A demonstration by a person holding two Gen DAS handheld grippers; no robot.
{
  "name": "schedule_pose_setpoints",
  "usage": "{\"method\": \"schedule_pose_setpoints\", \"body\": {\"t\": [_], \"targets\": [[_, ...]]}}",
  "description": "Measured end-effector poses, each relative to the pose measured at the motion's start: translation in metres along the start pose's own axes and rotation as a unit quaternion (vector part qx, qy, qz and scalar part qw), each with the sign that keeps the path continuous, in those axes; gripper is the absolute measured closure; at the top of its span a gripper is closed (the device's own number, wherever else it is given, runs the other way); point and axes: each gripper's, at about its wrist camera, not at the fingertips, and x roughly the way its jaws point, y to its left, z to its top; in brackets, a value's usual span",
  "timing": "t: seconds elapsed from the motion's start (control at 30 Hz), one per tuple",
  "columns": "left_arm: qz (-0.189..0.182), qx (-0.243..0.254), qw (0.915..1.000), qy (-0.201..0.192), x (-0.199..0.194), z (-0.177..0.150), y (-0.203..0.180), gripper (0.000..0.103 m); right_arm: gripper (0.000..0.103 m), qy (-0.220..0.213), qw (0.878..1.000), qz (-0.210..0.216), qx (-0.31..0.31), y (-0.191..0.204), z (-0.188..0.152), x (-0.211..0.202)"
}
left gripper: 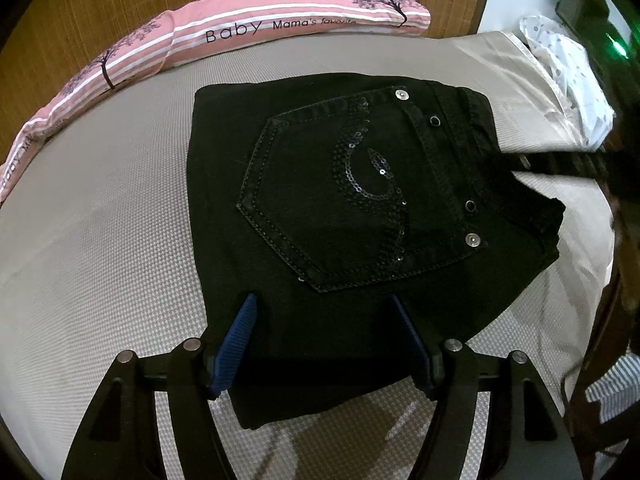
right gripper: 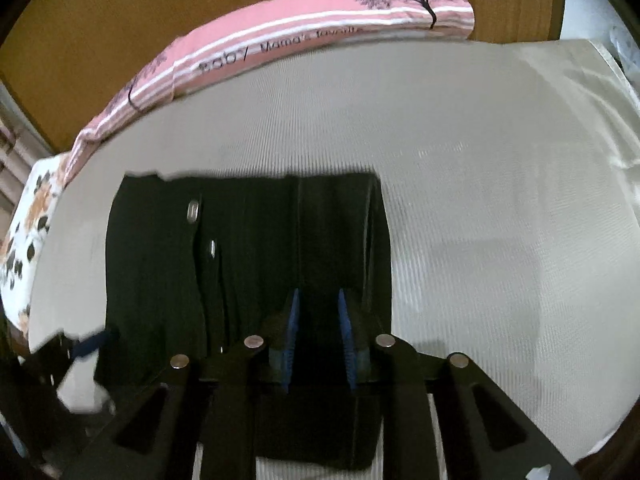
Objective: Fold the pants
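Black jeans [left gripper: 360,200] lie folded compactly mid-frame on the mattress [left gripper: 100,240], seemingly nearly done; the left gripper [left gripper: 324,304] gapes wide over them, the right gripper [right gripper: 318,300] narrowly parted above their edge.

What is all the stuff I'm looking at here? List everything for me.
pants: one, black, folded, sequined back pocket up, middle of the mattress
mattress: one, beige woven cover, under the pants
long pillow: one, pink with white stripes and tree print, along the far edge
spotted cloth: one, white, far right corner
floral cloth: one, white with orange and dark flowers, left edge
left hand-held gripper: one, black with blue pads, wide open over the pants' near edge
right hand-held gripper: one, same colours, narrowly open over the pants
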Motion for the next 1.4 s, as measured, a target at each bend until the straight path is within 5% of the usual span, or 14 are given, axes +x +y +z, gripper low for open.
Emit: {"method": "schedule_pose_setpoints", "body": {"t": [0.13,0.47,0.83,1.4], "targets": [[-0.006,-0.004,1.0,-0.003,-0.002,-0.002,0.002,0.034,0.057,0.011,1.0,-0.013,-0.009,0.0,-0.028,-0.012],[-0.011,-0.013,0.9998,-0.013,-0.01,-0.013,0.004,0.033,0.057,-0.013,0.997,0.036,0.06,-0.022,-0.068,-0.025],[-0.011,-0.014,0.9997,-0.018,-0.01,-0.016,0.005,0.033,0.05,-0.009,0.99,0.084,0.115,-0.045,-0.073,-0.014],[-0.024,-0.017,0.9992,-0.028,-0.01,-0.015,0.009,0.03,0.043,-0.008,0.995,0.061,0.073,-0.036,-0.059,-0.011]]}}
